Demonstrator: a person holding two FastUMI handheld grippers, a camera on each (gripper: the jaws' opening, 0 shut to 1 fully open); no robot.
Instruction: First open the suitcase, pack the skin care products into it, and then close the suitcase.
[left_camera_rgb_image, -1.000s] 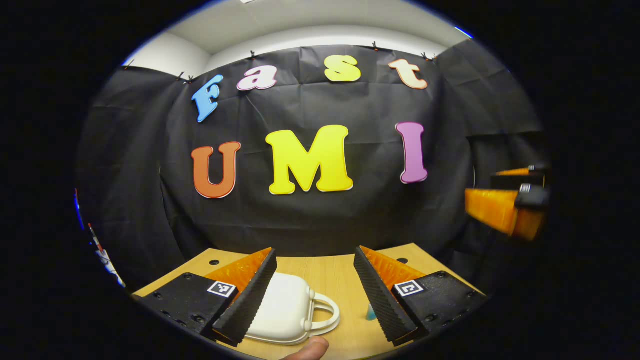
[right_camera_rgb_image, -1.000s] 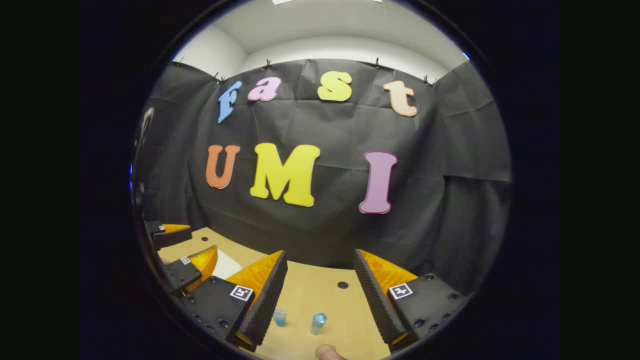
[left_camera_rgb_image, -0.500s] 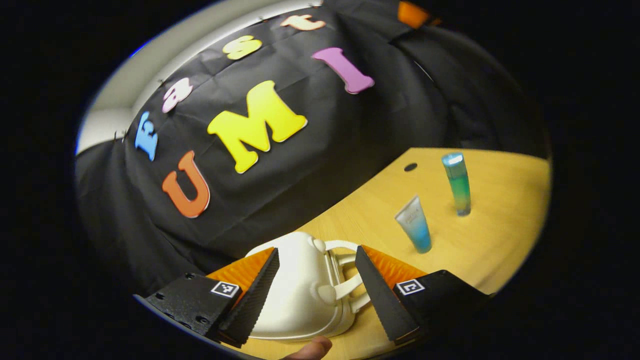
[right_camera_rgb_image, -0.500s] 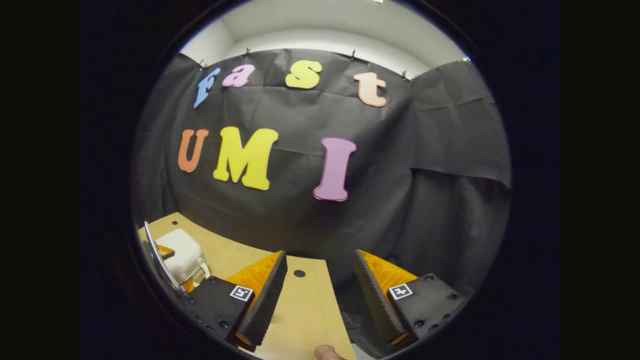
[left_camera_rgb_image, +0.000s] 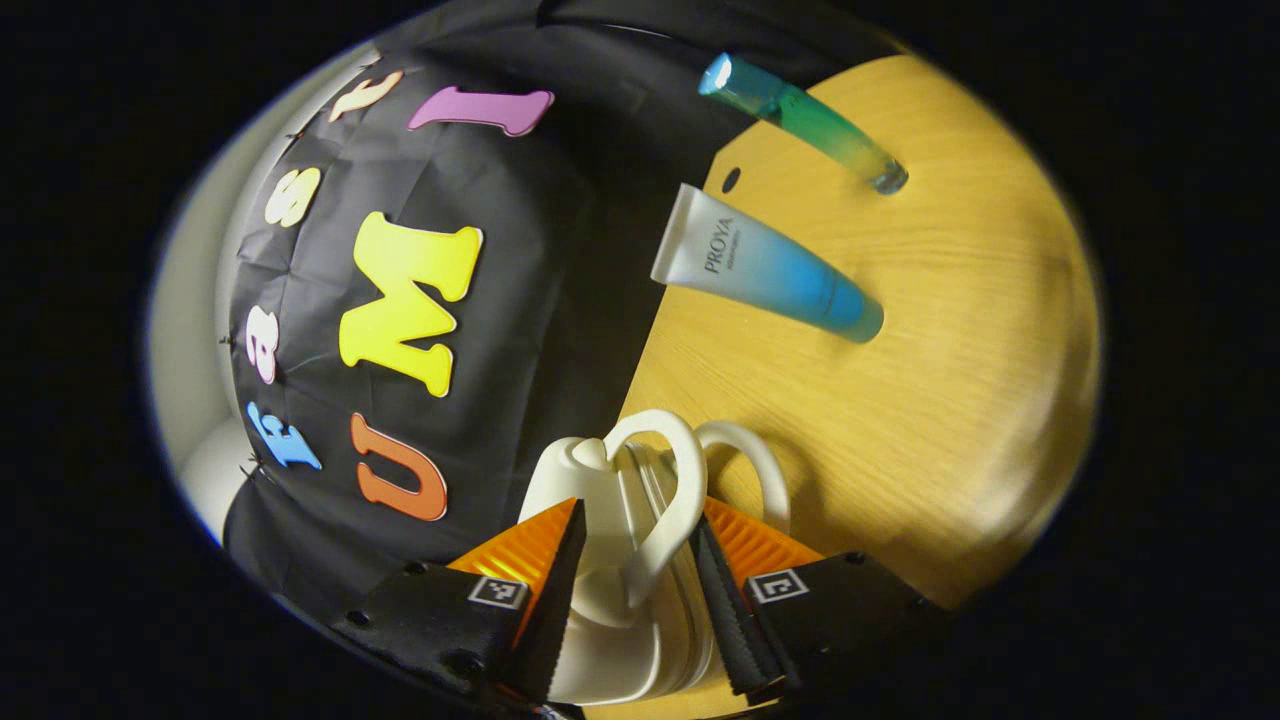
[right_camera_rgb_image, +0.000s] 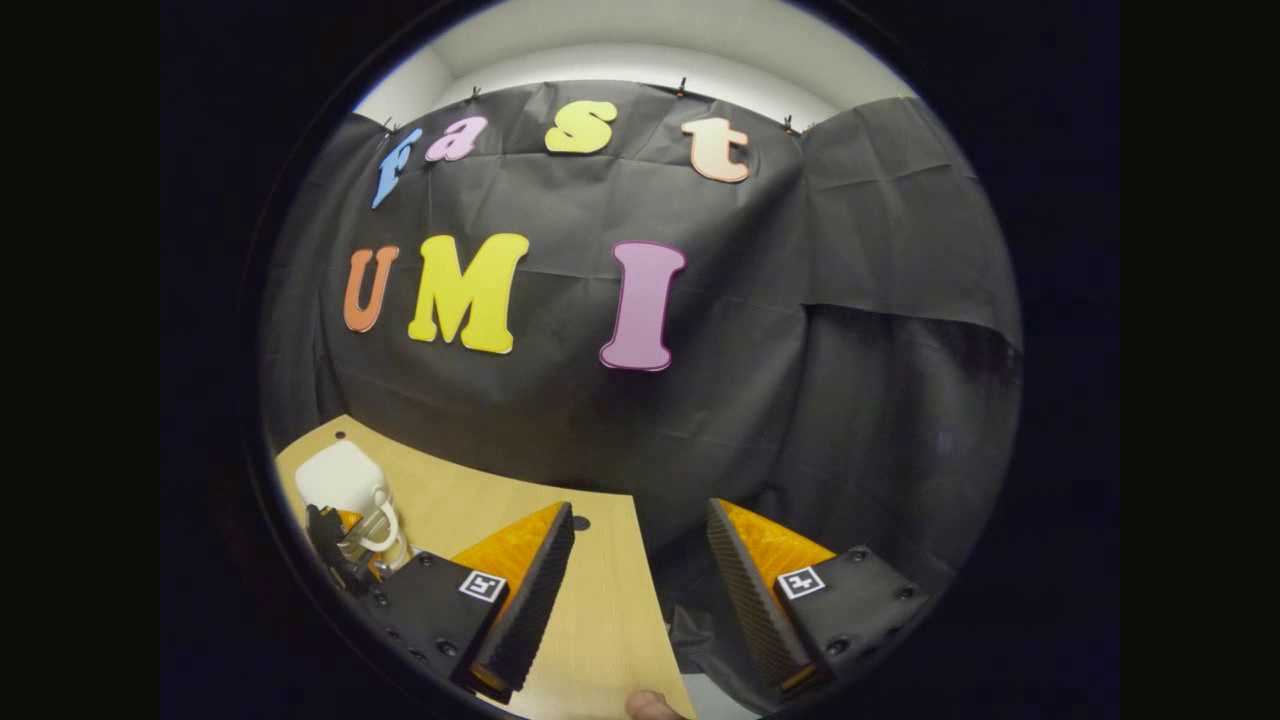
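Note:
A small white suitcase (left_camera_rgb_image: 600, 560) lies closed on the wooden table (left_camera_rgb_image: 950, 380), its two loop handles toward me. My left gripper (left_camera_rgb_image: 637, 512) is rolled on its side. It has narrowed onto the suitcase's nearer half: one finger lies on the shell's outside, the other sits between the two handles. A white-to-blue tube (left_camera_rgb_image: 765, 272) and a green-blue bottle (left_camera_rgb_image: 800, 120) stand farther along the table. In the right gripper view the suitcase (right_camera_rgb_image: 335, 475) sits at far left with the left gripper (right_camera_rgb_image: 345, 545) at its handles. My right gripper (right_camera_rgb_image: 638, 507) is open, holding nothing, over the table's right edge.
The booth's black cloth wall hangs just behind the table (right_camera_rgb_image: 590, 620) and drapes down past its right edge. A small round hole (left_camera_rgb_image: 731, 180) is in the tabletop near the tube. A thumb tip (right_camera_rgb_image: 650, 705) shows at the bottom of the right gripper view.
My left gripper has rolled about a quarter turn, moved in on the suitcase and narrowed its fingers around the nearer handle. The right gripper has drifted right, away from the products.

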